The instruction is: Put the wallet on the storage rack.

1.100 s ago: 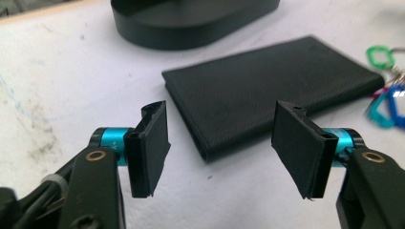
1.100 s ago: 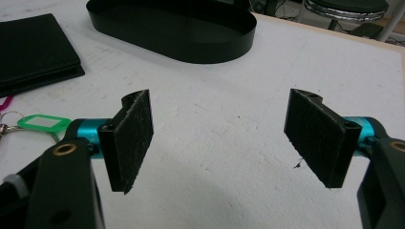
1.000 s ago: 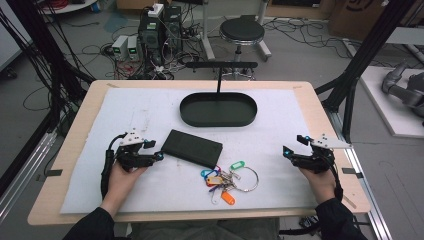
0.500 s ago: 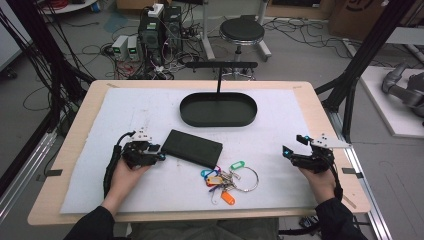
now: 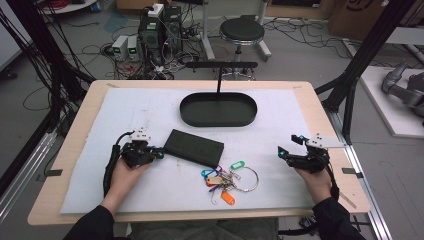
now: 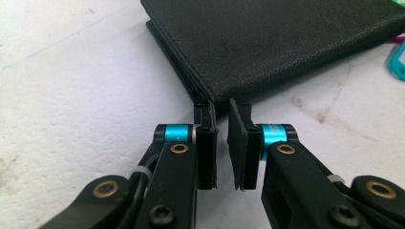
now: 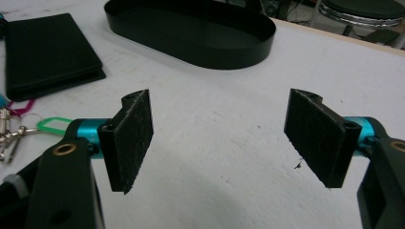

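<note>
Closure of the left gripper (image 6: 220, 138) is the change to note: its jaws stood apart a second ago and have just been closing, and they now stand nearly together with a narrow gap and nothing clamped between the pads. Their tips sit at the near corner of the black, flat, textured leather wallet (image 5: 194, 148), just touching or just short of its edge; which cannot be told. The wallet lies flat on the white foam table mat (image 5: 125, 110), in the same place as before, so the closure has not taken hold of it and a grasp is judged to be unfinished. The right gripper (image 7: 229, 138) rests at the right side of the mat with its jaws spread wide and empty. Count of items: one wallet; one black oval metal tray (image 5: 218, 118) beyond it, empty and well apart from both grippers; one bunch of keys with coloured plastic tags (image 5: 225, 177) on a ring, near the wallet's right end; two grippers.
</note>
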The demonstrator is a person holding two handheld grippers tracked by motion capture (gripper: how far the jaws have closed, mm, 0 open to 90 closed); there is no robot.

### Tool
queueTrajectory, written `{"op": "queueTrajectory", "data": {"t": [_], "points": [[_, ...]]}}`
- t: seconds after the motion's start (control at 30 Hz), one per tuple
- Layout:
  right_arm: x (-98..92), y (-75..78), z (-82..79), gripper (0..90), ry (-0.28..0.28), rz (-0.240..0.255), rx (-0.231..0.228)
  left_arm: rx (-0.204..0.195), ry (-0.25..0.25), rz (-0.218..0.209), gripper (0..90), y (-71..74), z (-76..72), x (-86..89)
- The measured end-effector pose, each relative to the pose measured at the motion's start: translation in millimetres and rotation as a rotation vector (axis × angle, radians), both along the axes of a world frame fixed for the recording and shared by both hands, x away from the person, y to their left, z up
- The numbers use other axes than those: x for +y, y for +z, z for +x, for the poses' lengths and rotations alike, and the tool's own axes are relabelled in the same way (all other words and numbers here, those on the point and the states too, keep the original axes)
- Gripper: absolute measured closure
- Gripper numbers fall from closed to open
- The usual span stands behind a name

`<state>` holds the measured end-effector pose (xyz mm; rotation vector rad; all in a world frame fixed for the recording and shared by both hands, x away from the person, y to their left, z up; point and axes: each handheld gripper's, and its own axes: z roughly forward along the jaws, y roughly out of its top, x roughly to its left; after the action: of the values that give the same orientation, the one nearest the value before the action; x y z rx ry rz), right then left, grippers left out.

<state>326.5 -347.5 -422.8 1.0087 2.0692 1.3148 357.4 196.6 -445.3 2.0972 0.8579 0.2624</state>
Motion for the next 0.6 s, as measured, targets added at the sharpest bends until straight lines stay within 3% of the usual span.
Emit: {"op": "queueTrajectory", "data": {"t": [0.17, 0.3, 0.37, 0.47, 0.5, 0.53, 0.6], "points": [[12.9, 1.7, -0.1, 25.4, 0.036, 0.011, -0.011, 0.008, -0.016, -0.034, 83.7, 4.4, -0.9, -1.5], [34.3, 3.6, 2.3, 25.5, 0.087, 0.029, -0.02, 0.015, -0.018, -0.049, 84.6, 7.0, -2.0, -3.9], [57.3, 5.3, 2.4, 25.8, 0.15, 0.013, -0.026, 0.012, -0.022, -0.057, 84.7, 8.7, -2.9, -5.5], [71.6, 4.3, 1.5, 28.5, 0.189, -0.009, -0.027, 0.012, -0.024, -0.057, 84.7, 9.1, -3.1, -5.8], [87.4, 2.5, 1.1, 29.4, 0.242, -0.049, -0.024, 0.015, -0.024, -0.06, 84.7, 9.0, -3.2, -6.0], [87.4, 2.5, 1.1, 29.4, 0.242, -0.049, -0.024, 0.015, -0.021, -0.062, 84.7, 9.0, -3.4, -6.3], [104.6, 0.4, 1.8, 35.8, 0.296, -0.085, -0.022, 0.016, -0.023, -0.064, 84.7, 9.3, -3.3, -6.1]]}}
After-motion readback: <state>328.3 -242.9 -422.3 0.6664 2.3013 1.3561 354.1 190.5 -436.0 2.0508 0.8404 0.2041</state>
